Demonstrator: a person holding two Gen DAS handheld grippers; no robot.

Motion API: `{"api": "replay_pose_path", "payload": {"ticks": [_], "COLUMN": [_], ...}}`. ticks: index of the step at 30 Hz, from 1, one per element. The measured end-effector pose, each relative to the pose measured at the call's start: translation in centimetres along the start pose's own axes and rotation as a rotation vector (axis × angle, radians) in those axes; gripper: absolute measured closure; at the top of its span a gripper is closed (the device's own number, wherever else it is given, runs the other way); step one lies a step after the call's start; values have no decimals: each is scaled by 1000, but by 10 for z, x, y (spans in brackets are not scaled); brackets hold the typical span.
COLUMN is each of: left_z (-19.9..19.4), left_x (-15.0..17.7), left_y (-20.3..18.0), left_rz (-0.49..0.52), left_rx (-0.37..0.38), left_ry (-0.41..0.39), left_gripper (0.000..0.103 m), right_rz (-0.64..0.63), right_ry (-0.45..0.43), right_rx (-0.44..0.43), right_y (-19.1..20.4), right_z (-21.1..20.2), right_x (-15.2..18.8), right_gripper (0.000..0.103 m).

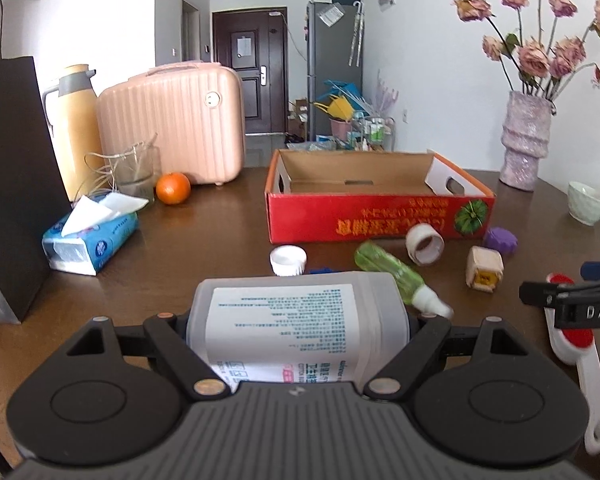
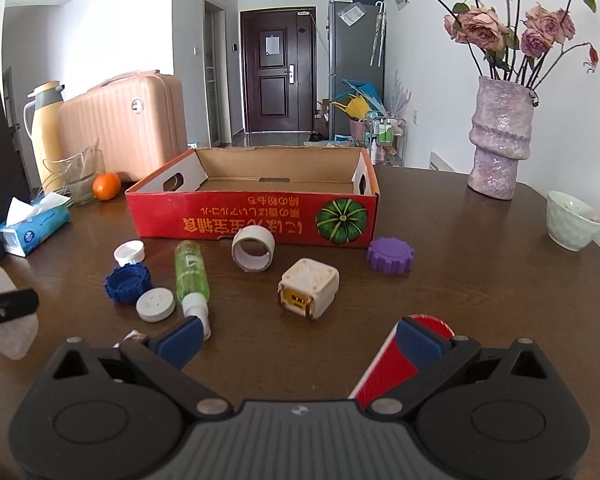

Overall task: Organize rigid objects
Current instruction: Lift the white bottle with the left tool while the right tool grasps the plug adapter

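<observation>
On the brown table (image 2: 440,240): one red cardboard box (image 2: 252,216), four loose caps.
Left gripper (image 1: 298,320) clamps one white container (image 1: 296,320); right gripper (image 2: 300,340) stands apart over one lint brush (image 2: 388,368).

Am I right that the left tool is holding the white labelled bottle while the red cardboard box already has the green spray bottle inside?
Not quite. The left tool holds the white labelled bottle, but the red cardboard box is empty; the green spray bottle lies on the table in front of it, as the right wrist view shows.
</observation>
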State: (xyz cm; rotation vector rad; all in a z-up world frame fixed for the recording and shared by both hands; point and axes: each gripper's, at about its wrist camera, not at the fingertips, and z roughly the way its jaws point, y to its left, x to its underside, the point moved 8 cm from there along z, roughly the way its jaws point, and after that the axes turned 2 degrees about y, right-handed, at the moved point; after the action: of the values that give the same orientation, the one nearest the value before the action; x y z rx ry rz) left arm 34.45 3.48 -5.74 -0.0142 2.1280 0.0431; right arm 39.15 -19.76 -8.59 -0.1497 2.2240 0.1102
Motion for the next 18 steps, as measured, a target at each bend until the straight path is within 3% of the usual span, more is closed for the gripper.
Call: {"api": "replay_pose_path", "payload": {"ticks": [9, 18], "left_z": [31, 56], "left_x": [-22, -17], "left_y": [4, 21], "left_rz": [-39, -65], "left_rx": [-22, -72], "left_ry": [-11, 27], "left_gripper": [19, 19], "right_rz": [-17, 39], "right_ry": [67, 136], "right_rx": [27, 52], "right_y": [-1, -6], "right_z": [46, 96], "right_x": [-25, -45], "right_gripper": [1, 2]}}
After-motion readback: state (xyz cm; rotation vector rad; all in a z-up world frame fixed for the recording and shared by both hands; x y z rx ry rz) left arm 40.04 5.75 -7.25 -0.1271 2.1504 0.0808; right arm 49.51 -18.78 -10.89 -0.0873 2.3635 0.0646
